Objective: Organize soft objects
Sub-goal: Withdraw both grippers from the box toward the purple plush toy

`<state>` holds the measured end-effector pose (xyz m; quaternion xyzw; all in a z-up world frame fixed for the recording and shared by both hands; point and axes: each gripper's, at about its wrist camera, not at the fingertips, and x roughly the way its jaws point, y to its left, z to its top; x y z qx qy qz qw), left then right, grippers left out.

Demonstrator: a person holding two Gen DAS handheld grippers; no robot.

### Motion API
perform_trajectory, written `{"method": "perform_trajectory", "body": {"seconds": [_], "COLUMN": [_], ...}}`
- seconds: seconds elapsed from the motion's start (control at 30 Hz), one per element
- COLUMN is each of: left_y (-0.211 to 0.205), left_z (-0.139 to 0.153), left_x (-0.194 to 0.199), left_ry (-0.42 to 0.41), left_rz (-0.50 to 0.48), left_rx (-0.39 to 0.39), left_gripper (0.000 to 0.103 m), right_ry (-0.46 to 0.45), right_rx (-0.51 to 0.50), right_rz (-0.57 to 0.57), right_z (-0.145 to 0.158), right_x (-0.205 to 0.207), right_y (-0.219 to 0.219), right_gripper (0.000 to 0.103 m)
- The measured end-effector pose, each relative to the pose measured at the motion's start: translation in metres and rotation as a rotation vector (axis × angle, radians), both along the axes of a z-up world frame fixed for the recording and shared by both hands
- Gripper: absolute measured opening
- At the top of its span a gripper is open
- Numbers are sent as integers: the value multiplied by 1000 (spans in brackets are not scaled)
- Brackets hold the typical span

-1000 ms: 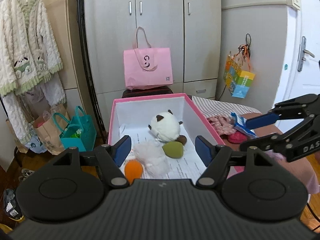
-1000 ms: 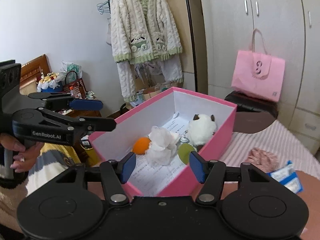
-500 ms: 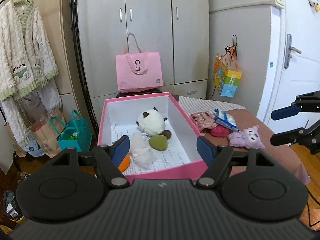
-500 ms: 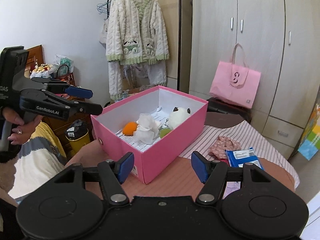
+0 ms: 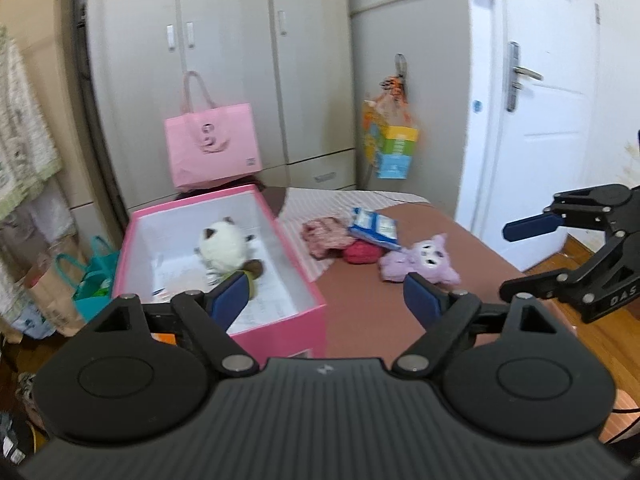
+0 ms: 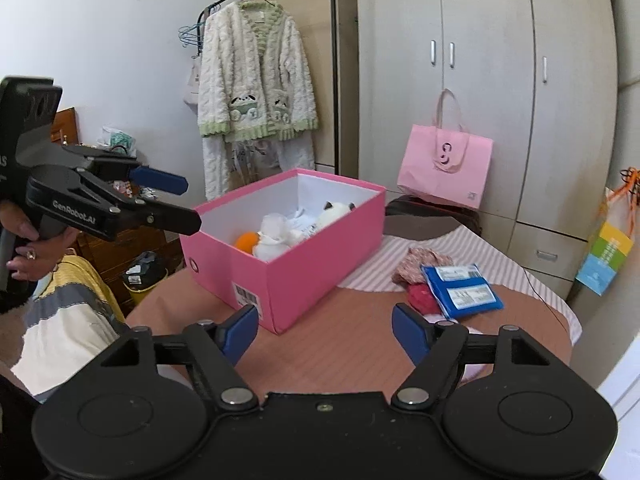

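A pink box (image 5: 280, 320) (image 6: 304, 252) stands on the brown table and holds a white plush (image 5: 222, 246), an orange ball (image 6: 247, 241) and a white cloth (image 6: 272, 236). A purple plush (image 5: 420, 262), a red soft item (image 5: 360, 252), a pink floral cloth (image 5: 324, 232) (image 6: 420, 264) and a blue packet (image 5: 374, 226) (image 6: 460, 292) lie to the right of the box. My left gripper (image 5: 326, 300) (image 6: 176, 200) is open and empty above the box's near right corner. My right gripper (image 6: 325, 332) (image 5: 520, 256) is open and empty above the table's near edge.
A pink tote bag (image 5: 212, 152) (image 6: 444, 168) stands behind the table by the grey wardrobe (image 5: 224, 60). A fluffy robe (image 6: 256, 92) hangs on a rack at the left. Teal and paper bags (image 5: 88, 276) sit on the floor left of the box. A white door (image 5: 552, 120) is at the right.
Both grippers have pulled back from the box and stayed open. My left view has swung right, bringing the loose soft items and the door into sight.
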<state>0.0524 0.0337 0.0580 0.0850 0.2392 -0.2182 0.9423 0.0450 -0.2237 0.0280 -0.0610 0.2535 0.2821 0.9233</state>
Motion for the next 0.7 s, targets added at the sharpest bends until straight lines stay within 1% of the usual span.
{"method": "perform_trajectory", "body": {"seconds": [0.13, 0.3, 0.47, 0.7], "left_y": [-27, -59, -86, -110], "left_z": [-9, -24, -47, -78], "left_x": [8, 23, 50, 85], "left_ry": [26, 59, 143, 234], "left_rz": [-65, -131, -160, -156], "left_rx": [-13, -26, -54, -119], "left_gripper": [94, 96, 96, 96], "right_ry": [11, 23, 39, 51], "right_rx": [7, 11, 0, -12], "right_rz": [-17, -57, -100, -136], "right_z": [-12, -31, -50, -81], "right_x": [1, 7, 22, 54], "right_y": [-16, -39, -54, -63], "right_gripper": [82, 85, 85, 87]}}
